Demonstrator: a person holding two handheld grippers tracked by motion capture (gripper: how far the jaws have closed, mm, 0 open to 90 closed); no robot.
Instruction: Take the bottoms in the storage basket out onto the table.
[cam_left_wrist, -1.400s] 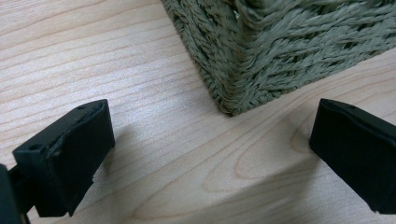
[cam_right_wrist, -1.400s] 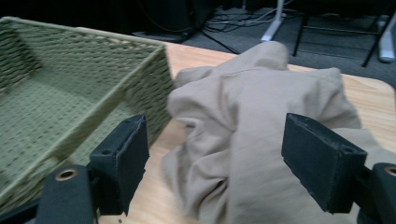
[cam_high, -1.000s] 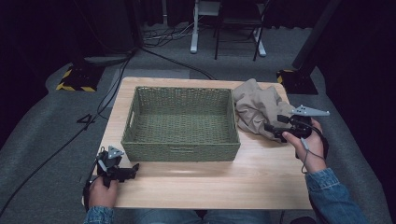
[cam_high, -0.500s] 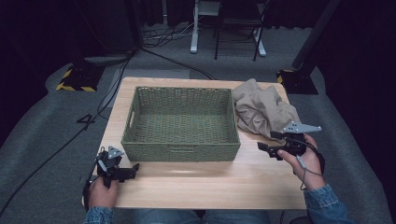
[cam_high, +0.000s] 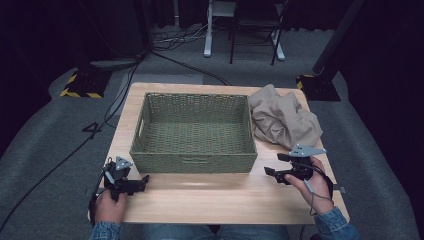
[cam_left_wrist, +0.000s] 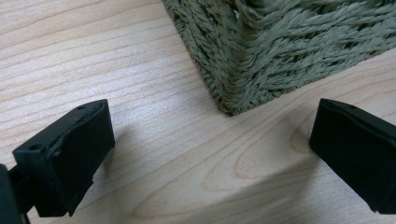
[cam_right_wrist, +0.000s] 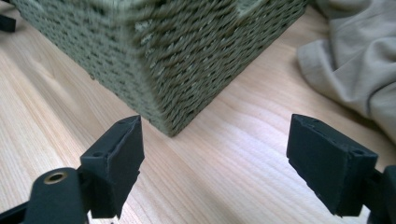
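Both claws, left (cam_high: 145, 178) and right (cam_high: 270, 173), gape wide and empty; the cloth (cam_high: 283, 120) beyond the right one needs grabbing for the basket (cam_high: 194, 163).

Bare table (cam_high: 210, 197) before both claws; basket (cam_high: 195, 162) blocks ahead, cloth (cam_high: 285, 120) beside

High view overhead, facing forward-down; both gripper views close, low — share basket (cam_high: 194, 131) corners.

Basket (cam_right_wrist: 187, 60) cut off by top edge; near rim blurred.
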